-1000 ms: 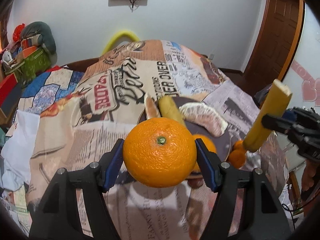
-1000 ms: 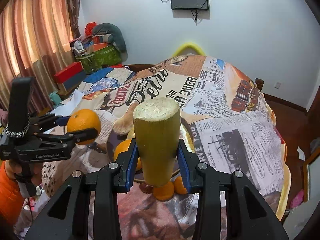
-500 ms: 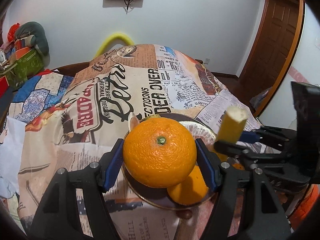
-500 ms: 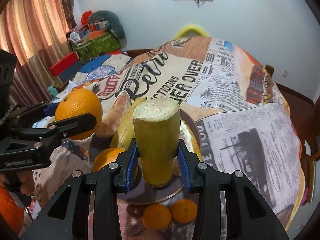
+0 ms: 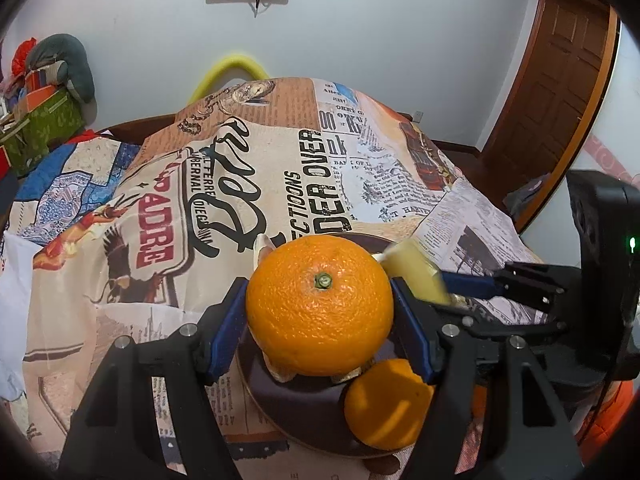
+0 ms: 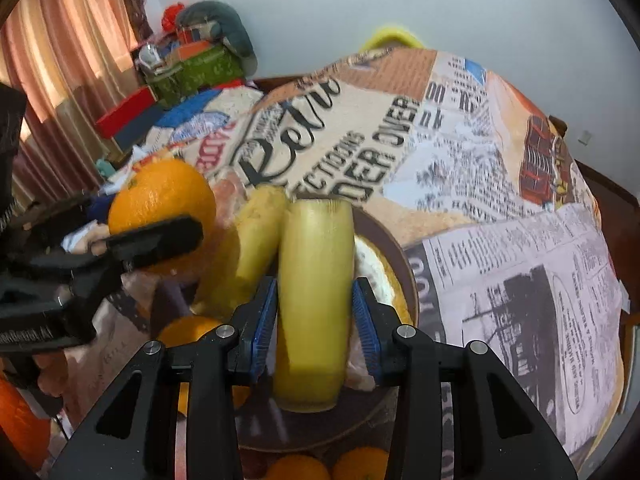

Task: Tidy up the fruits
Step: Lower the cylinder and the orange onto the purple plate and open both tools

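Note:
My left gripper (image 5: pixel 320 316) is shut on a large orange (image 5: pixel 319 306) and holds it over the near left part of a dark brown plate (image 5: pixel 296 404). It also shows in the right wrist view (image 6: pixel 160 200). My right gripper (image 6: pixel 314 324) is shut on a yellow-green cut stalk piece (image 6: pixel 314 300), low over the plate (image 6: pixel 404 272). The plate holds another stalk piece (image 6: pixel 248 252), a peeled citrus segment (image 6: pixel 374 268) and a smaller orange (image 5: pixel 388 404).
The plate sits on a table under a newspaper-print cloth (image 5: pixel 248 184). Two small oranges (image 6: pixel 328 466) lie on the cloth by the plate's near edge. Boxes and bags (image 6: pixel 188 64) are piled at the far left. A wooden door (image 5: pixel 560 80) stands at the right.
Both grippers moved in and down toward the plate. The stalk piece tilted down to just above the plate, beside the other stalk piece. The large orange now hangs over the plate's left part.

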Available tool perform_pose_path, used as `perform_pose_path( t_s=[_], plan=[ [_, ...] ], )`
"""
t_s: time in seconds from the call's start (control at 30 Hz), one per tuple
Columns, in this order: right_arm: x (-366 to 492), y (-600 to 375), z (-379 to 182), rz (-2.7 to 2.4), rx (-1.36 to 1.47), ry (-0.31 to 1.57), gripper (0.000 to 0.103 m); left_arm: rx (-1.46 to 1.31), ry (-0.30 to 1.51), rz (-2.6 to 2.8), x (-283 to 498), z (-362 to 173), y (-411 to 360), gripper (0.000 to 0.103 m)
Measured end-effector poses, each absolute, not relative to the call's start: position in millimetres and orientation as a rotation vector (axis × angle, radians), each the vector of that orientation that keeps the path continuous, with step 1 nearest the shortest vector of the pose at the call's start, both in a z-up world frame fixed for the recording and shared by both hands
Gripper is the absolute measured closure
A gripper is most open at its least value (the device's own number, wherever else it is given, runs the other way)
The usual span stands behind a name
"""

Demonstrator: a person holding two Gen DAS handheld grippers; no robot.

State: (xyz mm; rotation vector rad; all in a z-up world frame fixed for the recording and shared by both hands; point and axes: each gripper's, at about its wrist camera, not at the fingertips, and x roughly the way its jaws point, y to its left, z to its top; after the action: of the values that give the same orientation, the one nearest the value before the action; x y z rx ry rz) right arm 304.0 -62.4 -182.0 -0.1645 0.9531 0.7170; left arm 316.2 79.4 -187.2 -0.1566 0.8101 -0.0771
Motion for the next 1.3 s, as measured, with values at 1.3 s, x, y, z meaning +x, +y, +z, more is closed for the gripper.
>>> perform_pose_path(
  t_s=[1.3],
  plan=[
    [252,-135,-151,0.629,-0.104,0.857,0.053,-0.048,0.828,-0.074,292,-165,56,0.022]
  ],
)
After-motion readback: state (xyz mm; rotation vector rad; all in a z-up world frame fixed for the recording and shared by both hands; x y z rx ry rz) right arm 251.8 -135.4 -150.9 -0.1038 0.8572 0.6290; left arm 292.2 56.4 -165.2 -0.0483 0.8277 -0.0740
